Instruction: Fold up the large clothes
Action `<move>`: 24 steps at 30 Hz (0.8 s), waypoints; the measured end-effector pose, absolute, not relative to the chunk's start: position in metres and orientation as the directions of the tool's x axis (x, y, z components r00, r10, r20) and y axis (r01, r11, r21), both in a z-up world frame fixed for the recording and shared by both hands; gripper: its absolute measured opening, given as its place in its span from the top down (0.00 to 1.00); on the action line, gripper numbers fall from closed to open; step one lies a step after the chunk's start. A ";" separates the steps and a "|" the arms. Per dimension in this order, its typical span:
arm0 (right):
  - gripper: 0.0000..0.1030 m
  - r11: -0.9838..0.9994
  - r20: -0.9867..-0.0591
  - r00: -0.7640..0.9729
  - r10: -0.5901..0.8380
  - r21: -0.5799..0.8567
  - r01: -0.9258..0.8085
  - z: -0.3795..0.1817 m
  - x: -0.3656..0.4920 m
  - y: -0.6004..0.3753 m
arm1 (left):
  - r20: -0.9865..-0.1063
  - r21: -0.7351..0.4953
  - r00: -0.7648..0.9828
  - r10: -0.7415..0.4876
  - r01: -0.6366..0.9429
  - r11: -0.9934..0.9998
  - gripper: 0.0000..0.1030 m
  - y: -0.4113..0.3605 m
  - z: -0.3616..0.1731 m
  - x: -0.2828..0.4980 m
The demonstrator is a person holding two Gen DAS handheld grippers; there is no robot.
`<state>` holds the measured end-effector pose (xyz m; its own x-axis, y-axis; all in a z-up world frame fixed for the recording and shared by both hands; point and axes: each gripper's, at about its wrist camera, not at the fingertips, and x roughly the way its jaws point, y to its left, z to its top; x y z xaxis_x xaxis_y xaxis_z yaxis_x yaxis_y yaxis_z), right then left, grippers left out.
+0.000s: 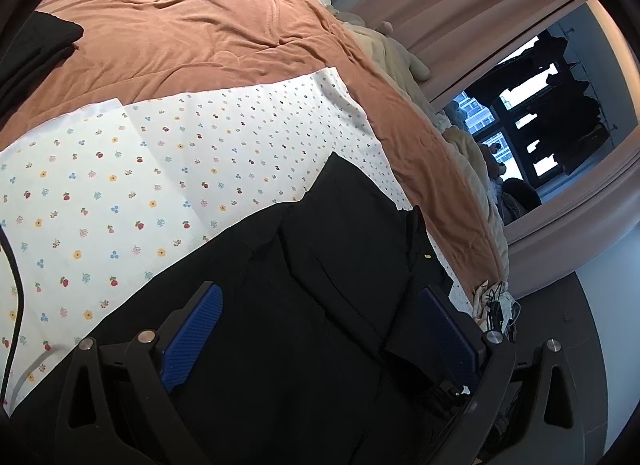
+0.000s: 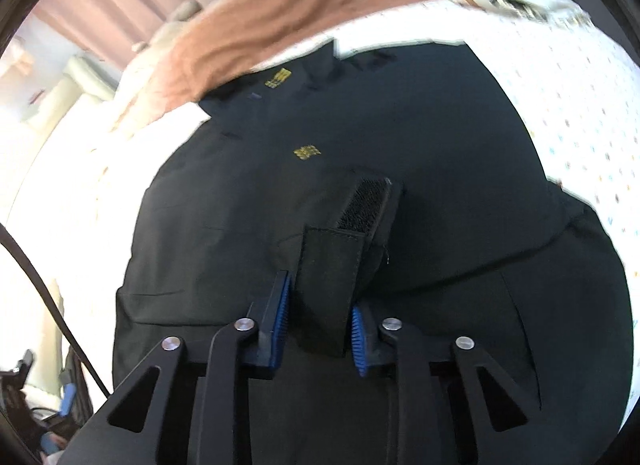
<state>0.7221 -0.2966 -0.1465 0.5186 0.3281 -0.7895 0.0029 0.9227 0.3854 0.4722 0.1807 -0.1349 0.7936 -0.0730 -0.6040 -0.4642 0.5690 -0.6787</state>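
The black jacket [image 2: 400, 185] lies spread on the flowered sheet [image 1: 100, 193], which covers the near part of the rust-brown blanket [image 1: 192, 25]. The right gripper [image 2: 320, 317] is pinching the jacket's cuff tab [image 2: 332, 285], whose hook patch points forward, away from the fingers. The left gripper [image 1: 320, 337] is spread wide just above the jacket, holding nothing. From it the jacket's long axis runs ahead and slightly rightward toward the blanket. The right hand, already gripping, seems better placed to lead the fold. Another dark garment [image 1: 36, 53] lies on the blanket's far left.
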 end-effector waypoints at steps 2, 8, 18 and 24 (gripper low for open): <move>0.83 0.921 -0.770 0.535 0.347 0.387 -0.041 -0.129 0.715 -0.282 | -0.605 -0.675 0.793 -0.074 -0.461 0.576 0.02 0.179 -0.135 0.473; 0.86 0.920 -0.723 0.578 0.379 0.360 -0.153 -0.108 0.700 -0.193 | -0.603 -0.683 0.795 -0.068 -0.471 0.558 0.02 0.183 -0.137 0.471; 0.87 0.879 -0.694 0.539 0.477 0.374 -0.297 -0.148 0.725 -0.078 | -0.602 -0.698 0.798 0.022 -0.540 0.471 0.02 0.218 -0.146 0.448; 0.82 0.842 -0.719 0.448 0.532 0.392 -0.371 -0.181 0.766 -0.029 | -0.613 -0.705 0.785 0.092 -0.595 0.385 0.02 0.244 -0.156 0.429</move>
<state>0.7660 -0.0287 -0.1814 0.4479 0.5317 -0.7188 -0.3711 0.8420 0.3915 0.4285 0.2437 -0.1557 0.7850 0.0919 -0.6126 -0.5953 0.3854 -0.7050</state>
